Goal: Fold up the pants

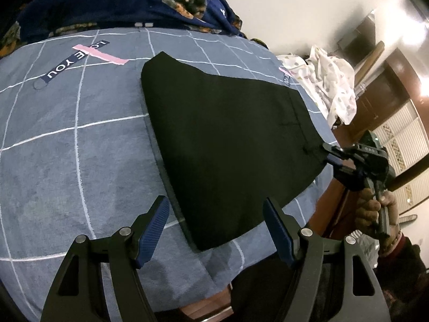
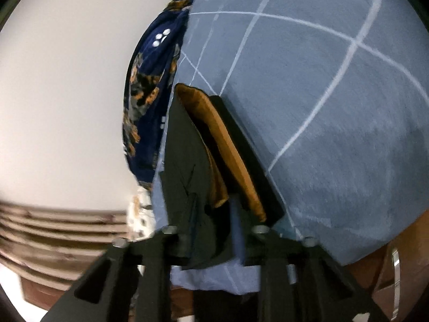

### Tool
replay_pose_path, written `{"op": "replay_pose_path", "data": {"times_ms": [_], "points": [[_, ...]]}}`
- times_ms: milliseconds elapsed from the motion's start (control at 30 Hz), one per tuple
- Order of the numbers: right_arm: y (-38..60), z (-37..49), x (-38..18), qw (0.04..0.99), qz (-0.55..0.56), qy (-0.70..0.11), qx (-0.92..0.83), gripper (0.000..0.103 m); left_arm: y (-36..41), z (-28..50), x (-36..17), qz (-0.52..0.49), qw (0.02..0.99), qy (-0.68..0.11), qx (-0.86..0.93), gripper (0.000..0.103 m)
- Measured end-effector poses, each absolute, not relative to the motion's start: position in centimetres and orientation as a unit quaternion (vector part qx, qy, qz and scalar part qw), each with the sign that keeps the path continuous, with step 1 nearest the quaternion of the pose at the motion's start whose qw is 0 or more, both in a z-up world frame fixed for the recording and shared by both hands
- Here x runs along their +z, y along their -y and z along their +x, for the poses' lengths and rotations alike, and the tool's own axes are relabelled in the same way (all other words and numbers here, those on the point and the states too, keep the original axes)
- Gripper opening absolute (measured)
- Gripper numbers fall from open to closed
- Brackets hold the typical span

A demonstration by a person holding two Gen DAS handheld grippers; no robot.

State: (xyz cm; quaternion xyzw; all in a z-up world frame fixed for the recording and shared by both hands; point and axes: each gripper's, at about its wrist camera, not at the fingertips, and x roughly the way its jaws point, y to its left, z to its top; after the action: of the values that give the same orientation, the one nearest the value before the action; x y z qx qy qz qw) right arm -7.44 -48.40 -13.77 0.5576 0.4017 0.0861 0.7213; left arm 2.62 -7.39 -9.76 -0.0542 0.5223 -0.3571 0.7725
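My left gripper (image 1: 215,230) hangs released above the black pants (image 1: 228,145); at three o'clock, my right gripper (image 1: 328,151) pinches their waistband corner.

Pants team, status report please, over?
Left hand-held gripper open, empty. Right hand-held gripper shut on pants corner at waistband. Nothing in the way on bed.

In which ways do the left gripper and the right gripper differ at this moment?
The left gripper stands open, holding nothing; the right gripper is shut on the waistband corner of the folded black pants. The left hovers above the near edge of the pants; the right pinches their side. Both have blue ribbed pads.
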Motion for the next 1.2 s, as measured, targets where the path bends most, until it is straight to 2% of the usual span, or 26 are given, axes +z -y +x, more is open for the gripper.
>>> {"op": "replay_pose_path", "data": {"times_ms": [167,433,900,967,1000,1033,1200], "points": [[47.7,-9.3,-10.8,0.741,0.549,-0.374,0.100,0.012,7.1,2.9,-9.8,-0.063,0.772,-0.525,-0.353,0.073],[47.6,-11.3,-16.4,0.675,0.605,-0.418,0.064,0.010,7.8,2.4,-10.3,-0.044,0.767,-0.531,-0.357,0.073],[46.5,-10.3,-15.4,0.689,0.567,-0.450,0.021,0.010,7.7,2.4,-10.6,-0.048,0.763,-0.541,-0.351,0.073],[46.3,-10.2,-14.9,0.694,0.554,-0.459,0.005,0.018,7.6,2.5,-10.6,-0.051,0.763,-0.540,-0.351,0.073],[46.3,-10.2,-14.7,0.697,0.547,-0.464,-0.006,0.038,7.5,2.6,-10.6,-0.053,0.763,-0.541,-0.351,0.073],[46.4,-10.3,-14.5,0.700,0.540,-0.467,-0.016,0.046,7.4,2.5,-10.6,-0.054,0.762,-0.542,-0.350,0.073],[46.8,-9.8,-14.0,0.712,0.531,-0.459,-0.016,0.044,7.3,2.7,-11.0,-0.052,0.758,-0.548,-0.350,0.073]]}}
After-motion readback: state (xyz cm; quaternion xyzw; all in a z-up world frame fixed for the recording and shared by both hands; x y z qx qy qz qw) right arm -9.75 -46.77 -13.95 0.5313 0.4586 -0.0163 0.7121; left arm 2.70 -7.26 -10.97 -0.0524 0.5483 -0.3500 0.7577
